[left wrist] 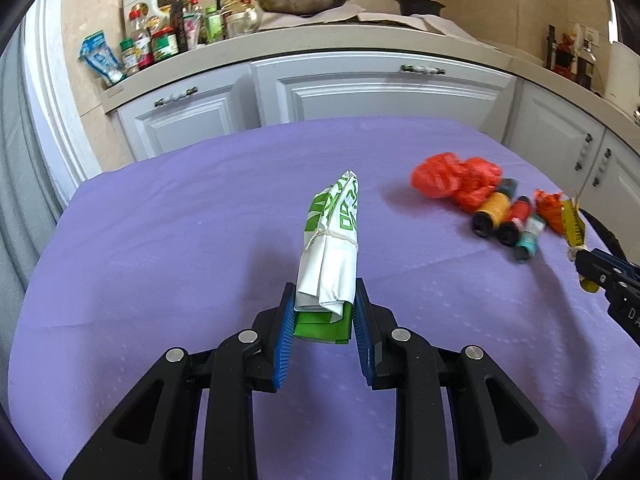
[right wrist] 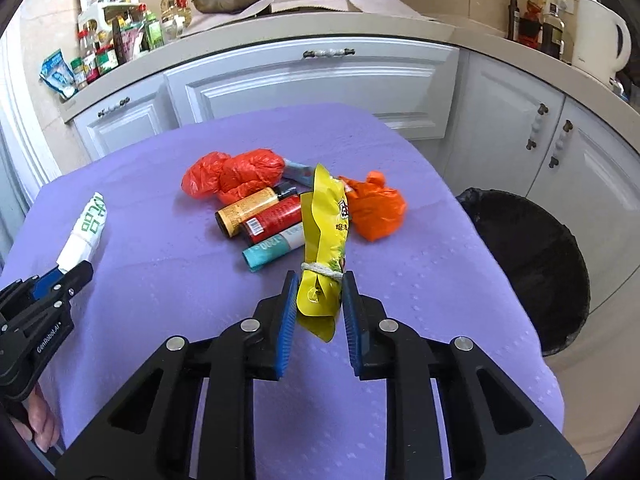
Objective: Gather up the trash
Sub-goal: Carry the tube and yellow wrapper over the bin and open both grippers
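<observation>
Both grippers are loaded over the purple table (right wrist: 160, 304), whose cloth is soft, faintly dimpled and draped over a rounded edge.

The left gripper (left wrist: 325, 312) has its ribbed blue pads clamped on the folded end of a white-and-green bundle (left wrist: 334, 240). It is smooth, creased plastic rolled into a long tapering wedge, cinched round the middle with pale twine. It juts forward from the jaws, lifted clear of the cloth, with its shadow lying to the left below it.

The right gripper (right wrist: 320, 312) is gripping the yellow wrapper (right wrist: 322, 232). This is glossy, crinkled film, twisted into a narrow strip and tied with white string just above the pads. Its top stands up in front of the pile, and its lower tail hangs between the jaws.

Behind it the rest of the trash lies clustered mid-table. There is a crumpled red plastic bag (right wrist: 234, 174), thin and puffy, and an orange bag (right wrist: 376, 210) knotted into a lumpy ball. Three cylindrical rolls lie side by side, touching: a yellow roll (right wrist: 246, 210), a red roll (right wrist: 274, 218) and a teal roll (right wrist: 274, 246).

To the right of the table, just beside its edge, stands a round bin (right wrist: 536, 264) lined with matte black plastic.

White panelled cabinets (right wrist: 312, 80) curve behind.
</observation>
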